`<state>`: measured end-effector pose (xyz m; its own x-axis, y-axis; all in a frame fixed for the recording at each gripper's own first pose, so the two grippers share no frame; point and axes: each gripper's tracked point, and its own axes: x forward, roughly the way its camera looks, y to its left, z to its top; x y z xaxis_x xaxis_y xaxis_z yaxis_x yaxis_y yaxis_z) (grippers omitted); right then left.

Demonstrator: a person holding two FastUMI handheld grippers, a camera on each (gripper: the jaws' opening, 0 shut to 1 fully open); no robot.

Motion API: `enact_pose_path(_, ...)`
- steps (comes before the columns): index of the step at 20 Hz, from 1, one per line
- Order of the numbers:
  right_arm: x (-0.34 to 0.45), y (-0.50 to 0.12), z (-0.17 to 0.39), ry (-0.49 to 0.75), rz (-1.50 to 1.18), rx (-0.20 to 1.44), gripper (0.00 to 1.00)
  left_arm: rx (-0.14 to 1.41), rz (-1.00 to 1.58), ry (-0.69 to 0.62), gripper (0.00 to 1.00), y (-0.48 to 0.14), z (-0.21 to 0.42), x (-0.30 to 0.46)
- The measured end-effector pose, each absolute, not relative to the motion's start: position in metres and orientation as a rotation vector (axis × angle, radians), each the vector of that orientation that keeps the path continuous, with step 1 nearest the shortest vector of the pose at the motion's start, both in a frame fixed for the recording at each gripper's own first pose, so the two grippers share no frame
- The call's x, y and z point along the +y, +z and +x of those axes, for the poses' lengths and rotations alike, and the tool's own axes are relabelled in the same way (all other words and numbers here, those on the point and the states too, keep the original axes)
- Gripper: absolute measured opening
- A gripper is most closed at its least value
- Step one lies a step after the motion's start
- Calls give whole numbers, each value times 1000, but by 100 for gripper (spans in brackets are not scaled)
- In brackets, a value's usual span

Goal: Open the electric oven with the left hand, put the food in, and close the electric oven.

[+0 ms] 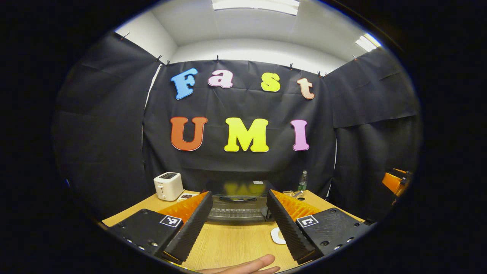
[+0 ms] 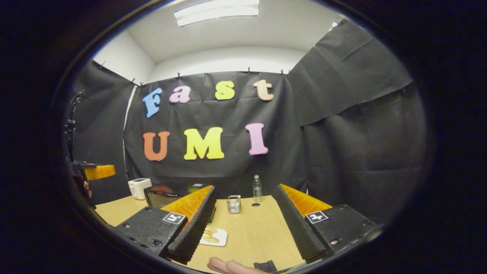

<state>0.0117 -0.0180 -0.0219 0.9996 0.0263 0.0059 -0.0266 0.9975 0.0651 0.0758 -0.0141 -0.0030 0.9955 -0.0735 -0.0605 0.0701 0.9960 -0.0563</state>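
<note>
Left gripper (image 1: 237, 224) is wide open, nothing between the fingers, held above the wooden table (image 1: 236, 243). Straight ahead btw. its fingers stands the electric oven (image 1: 239, 201), door closed; both oven sides are hidden behind the fingers. A white plate (image 1: 277, 236) is half hidden by one finger, so its content cannot be seen here. One white toaster (image 1: 168, 185) at far left, one bottle (image 1: 302, 182) at the back, small items near it too small to name.

Right gripper (image 2: 245, 228) is also wide open and holds nothing. In the right gripper view, 1 plate with yellowish food (image 2: 214, 236), partly covered by a finger; the oven is at left, mostly hidden. One small metal rack (image 2: 234, 204) stands beside the bottle. Fingertips of a hand (image 2: 228, 266) are cut off at the bottom edge.
</note>
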Motion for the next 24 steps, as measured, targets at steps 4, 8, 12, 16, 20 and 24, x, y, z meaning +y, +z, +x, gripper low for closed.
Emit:
enact_pose_path(4,-21,-36,23,37,82,7,96,116,-74,-145,92,-22,125,-32)
enact_pose_path(8,-21,-49,34,54,83,18,96,189,-53,-160,93,-56,177,-40)
enact_pose_path(12,-26,-59,42,62,86,17,96,222,13,-144,93,-85,228,-41)
enact_pose_path(16,-39,-66,48,46,88,10,96,346,-6,-146,93,-128,266,-49)
enact_pose_path(20,-47,-76,52,42,89,22,96,384,55,-122,94,-147,294,-48)
enact_pose_path(24,-54,-79,53,28,90,27,96,465,32,-102,96,-174,299,-44)
